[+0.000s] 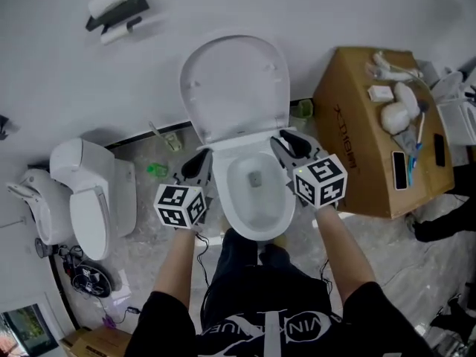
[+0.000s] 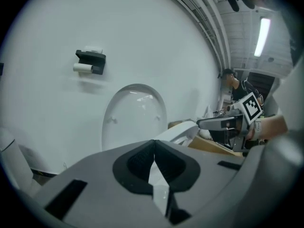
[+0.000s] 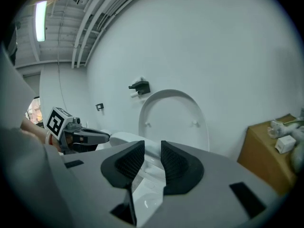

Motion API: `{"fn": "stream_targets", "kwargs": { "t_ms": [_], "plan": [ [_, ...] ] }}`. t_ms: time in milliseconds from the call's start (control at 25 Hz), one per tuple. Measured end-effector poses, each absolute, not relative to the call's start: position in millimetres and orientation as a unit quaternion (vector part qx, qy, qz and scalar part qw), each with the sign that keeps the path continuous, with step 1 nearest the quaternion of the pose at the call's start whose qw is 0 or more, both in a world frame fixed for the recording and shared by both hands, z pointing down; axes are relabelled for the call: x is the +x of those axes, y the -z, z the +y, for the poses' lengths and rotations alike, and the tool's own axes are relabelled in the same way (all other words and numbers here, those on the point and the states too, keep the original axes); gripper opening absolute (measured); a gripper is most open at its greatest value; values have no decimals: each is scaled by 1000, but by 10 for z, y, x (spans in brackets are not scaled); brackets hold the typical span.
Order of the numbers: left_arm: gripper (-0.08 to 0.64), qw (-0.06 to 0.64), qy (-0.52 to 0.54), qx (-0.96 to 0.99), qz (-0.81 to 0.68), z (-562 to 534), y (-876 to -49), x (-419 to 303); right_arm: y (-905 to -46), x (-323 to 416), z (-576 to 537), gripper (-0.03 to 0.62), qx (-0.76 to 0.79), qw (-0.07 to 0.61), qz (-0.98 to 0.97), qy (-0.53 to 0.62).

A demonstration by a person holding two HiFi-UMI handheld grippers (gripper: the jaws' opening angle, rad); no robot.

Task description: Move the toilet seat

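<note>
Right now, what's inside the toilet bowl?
The bowl shows bare white sides and a small dark patch at the bottom, likely the drain. Nothing else lies in it. What is down the drain cannot be seen.

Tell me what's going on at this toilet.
A person stands over the toilet with a gripper in each hand, one at either side of the toilet seat. The lid is already up against the wall. The left gripper is at the seat's left edge, shut with nothing between its jaws. The right gripper is at the right edge near the hinge. Its jaws stand apart, with white rim showing in the gap and no clear grip on it.
</note>
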State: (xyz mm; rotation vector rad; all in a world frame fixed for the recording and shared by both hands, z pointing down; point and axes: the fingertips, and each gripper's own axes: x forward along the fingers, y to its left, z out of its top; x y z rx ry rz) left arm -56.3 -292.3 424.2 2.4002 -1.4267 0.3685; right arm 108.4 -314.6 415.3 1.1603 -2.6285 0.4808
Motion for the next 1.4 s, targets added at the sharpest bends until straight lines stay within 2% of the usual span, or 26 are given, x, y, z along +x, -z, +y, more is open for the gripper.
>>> {"fn": "stream_targets", "kwargs": {
  "t_ms": [640,1400],
  "plan": [
    [5,157,-114,847,-496,-3877,-4048,-710,-3920,903,-4120,72,456,102,-876,-122],
    [4,161,-123,839,-505,-4619,-4045,-837,-3924,771,-4900,58,475,105,-866,-117]
  ]
}}
